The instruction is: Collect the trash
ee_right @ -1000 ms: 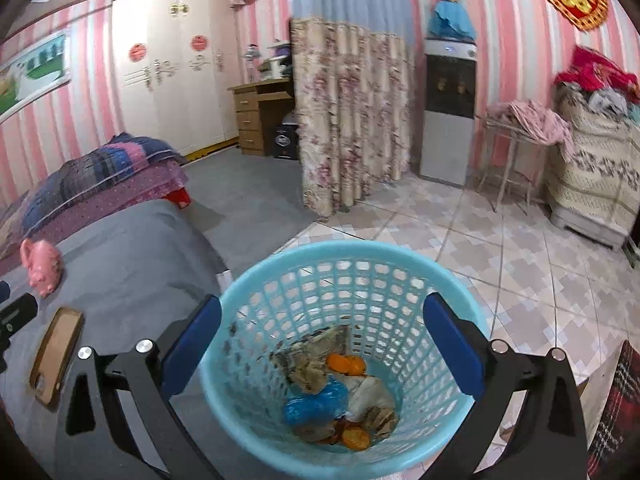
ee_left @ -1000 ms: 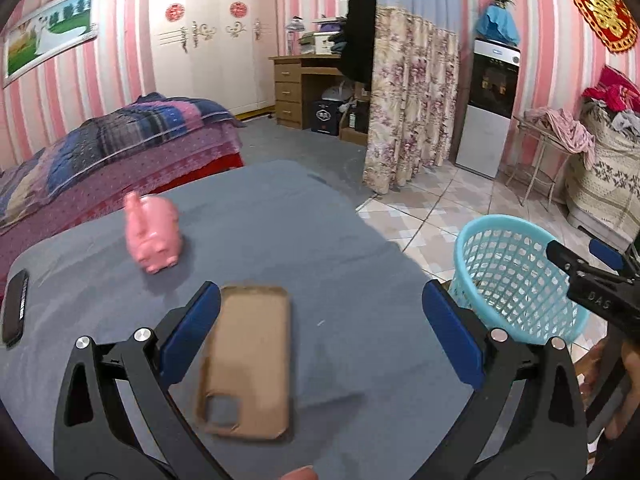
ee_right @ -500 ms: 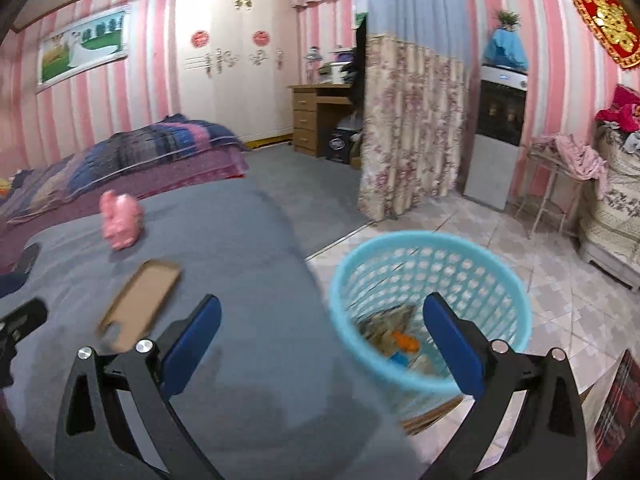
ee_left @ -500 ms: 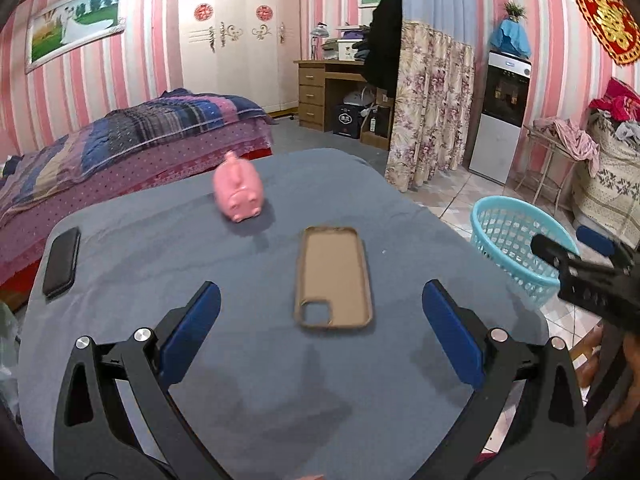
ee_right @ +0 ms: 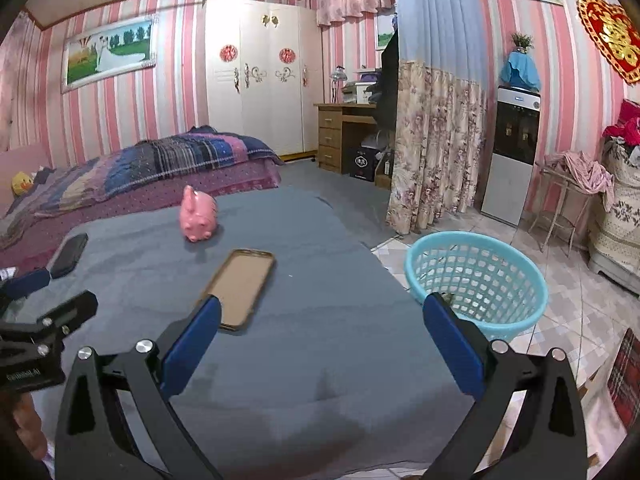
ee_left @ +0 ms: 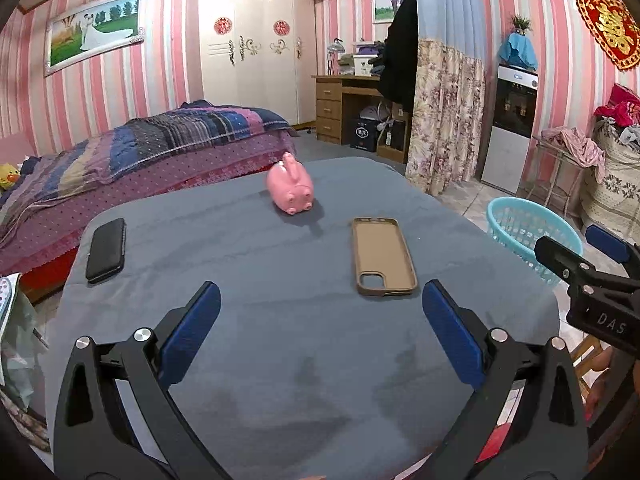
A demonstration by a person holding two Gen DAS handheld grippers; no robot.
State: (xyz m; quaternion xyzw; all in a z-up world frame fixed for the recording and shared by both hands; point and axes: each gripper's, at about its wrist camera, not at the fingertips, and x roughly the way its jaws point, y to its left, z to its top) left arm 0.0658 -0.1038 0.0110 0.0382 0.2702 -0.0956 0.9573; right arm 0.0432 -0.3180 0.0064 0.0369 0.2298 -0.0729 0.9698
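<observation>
A light blue mesh basket (ee_right: 476, 280) stands on the tiled floor just off the table's right edge; it also shows in the left wrist view as the basket (ee_left: 524, 232). Its contents are mostly hidden from here. My left gripper (ee_left: 320, 330) hangs open and empty over the near part of the grey table cloth (ee_left: 280, 320). My right gripper (ee_right: 320, 340) is open and empty too, above the table's near right side, with the basket beyond its right finger. The right gripper's side (ee_left: 592, 264) appears at the left wrist view's right edge.
On the cloth lie a tan phone case (ee_left: 382, 256), a pink pig figure (ee_left: 292, 190) and a black phone (ee_left: 106, 248). A bed (ee_left: 140, 148) stands behind the table. A floral curtain (ee_right: 436, 148), a water dispenser (ee_right: 512, 152) and a stool (ee_right: 568, 184) line the tiled area.
Both grippers have pulled back and up from the basket and table. The right gripper, earlier right over the basket with trash inside, now looks across the table with the basket farther off.
</observation>
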